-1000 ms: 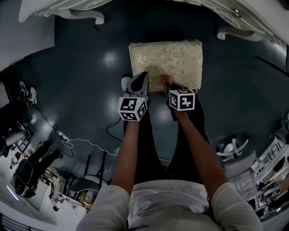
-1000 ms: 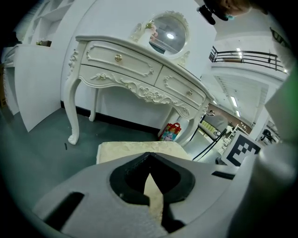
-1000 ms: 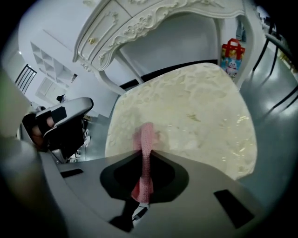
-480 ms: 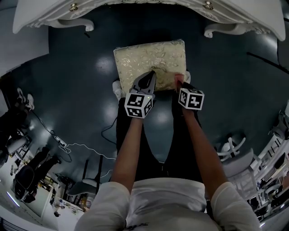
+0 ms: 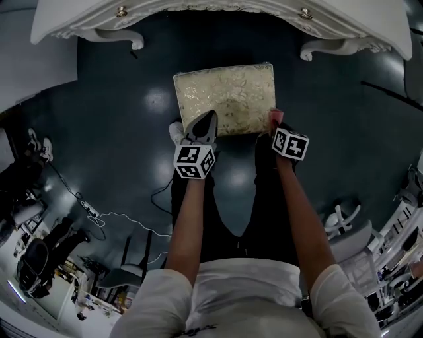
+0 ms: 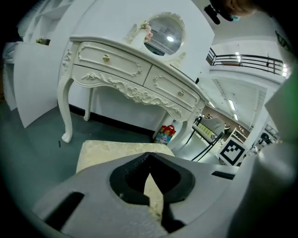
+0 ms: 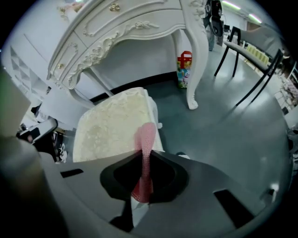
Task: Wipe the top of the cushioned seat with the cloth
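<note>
The pink cloth (image 7: 145, 137) stands on edge at the near right corner of the cushioned seat (image 5: 225, 96), its long axis pointing toward the dressing table (image 5: 218, 13). The right gripper's (image 5: 276, 124) fingers pinch it. The left gripper's (image 5: 210, 117) fingers are pressed together and hold nothing.

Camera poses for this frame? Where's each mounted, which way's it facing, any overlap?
Head view: head-mounted, looking steeply down on cream patterned cushioned seat and white carved dressing table; arms, legs, left gripper, right gripper show.
Left gripper view: rides the left gripper, facing along shut, empty jaws over seat toward table.
Right gripper view: rides the right gripper, jaws shut on pink cloth, facing seat and table.
Shared: all three see seat and table.
</note>
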Motion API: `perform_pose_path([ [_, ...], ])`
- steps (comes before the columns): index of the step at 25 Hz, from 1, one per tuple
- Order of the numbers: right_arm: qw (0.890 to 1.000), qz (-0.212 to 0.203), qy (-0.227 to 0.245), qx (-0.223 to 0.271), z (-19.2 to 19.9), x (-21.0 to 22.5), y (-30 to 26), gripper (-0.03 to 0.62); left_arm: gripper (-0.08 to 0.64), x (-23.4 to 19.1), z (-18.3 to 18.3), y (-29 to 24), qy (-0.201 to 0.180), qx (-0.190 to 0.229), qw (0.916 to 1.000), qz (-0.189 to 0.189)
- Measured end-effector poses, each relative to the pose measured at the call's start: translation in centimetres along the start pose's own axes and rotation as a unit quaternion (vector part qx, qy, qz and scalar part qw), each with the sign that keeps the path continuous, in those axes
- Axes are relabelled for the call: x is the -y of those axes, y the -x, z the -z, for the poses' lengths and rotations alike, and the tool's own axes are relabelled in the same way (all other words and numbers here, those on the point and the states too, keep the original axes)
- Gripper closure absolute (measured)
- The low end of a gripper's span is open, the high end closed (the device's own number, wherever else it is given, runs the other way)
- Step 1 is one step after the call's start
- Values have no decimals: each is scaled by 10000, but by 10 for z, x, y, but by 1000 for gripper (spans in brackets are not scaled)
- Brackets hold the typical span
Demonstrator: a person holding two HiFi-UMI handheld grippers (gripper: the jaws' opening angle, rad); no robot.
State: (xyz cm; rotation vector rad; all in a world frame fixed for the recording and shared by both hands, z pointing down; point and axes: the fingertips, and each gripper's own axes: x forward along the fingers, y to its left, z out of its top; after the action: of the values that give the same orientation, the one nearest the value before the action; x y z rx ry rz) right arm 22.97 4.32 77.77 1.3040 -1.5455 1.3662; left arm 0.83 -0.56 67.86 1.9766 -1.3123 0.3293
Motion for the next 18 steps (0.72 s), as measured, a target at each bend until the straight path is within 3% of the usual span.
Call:
perform_pose_path([
  [4,9940,-1026,372,-16,10,-89,1,561,548,-37,-8,24,45,25,9996,-293],
  [7,9762,-2013,660,-467,44,-174,-16,561,548,-65,-14,41,60,78,9988,-474],
  [9,9623,-2400,1030,-763,68,-224,-29,560,548,-83,-17,53,56,116,9984,-548],
  [14,9367,-2658,1818,-1376,112,-307,-57,561,548,-123,-13,82,91,90,9972,-739],
  [16,9366,-2526,1889,-1529,121,-314,-68,561,548,-133,-10,90,114,64,9968,-793],
  [18,9436,-2305,1749,-1607,124,-307,-76,560,548,-138,-8,95,126,43,9968,-789],
])
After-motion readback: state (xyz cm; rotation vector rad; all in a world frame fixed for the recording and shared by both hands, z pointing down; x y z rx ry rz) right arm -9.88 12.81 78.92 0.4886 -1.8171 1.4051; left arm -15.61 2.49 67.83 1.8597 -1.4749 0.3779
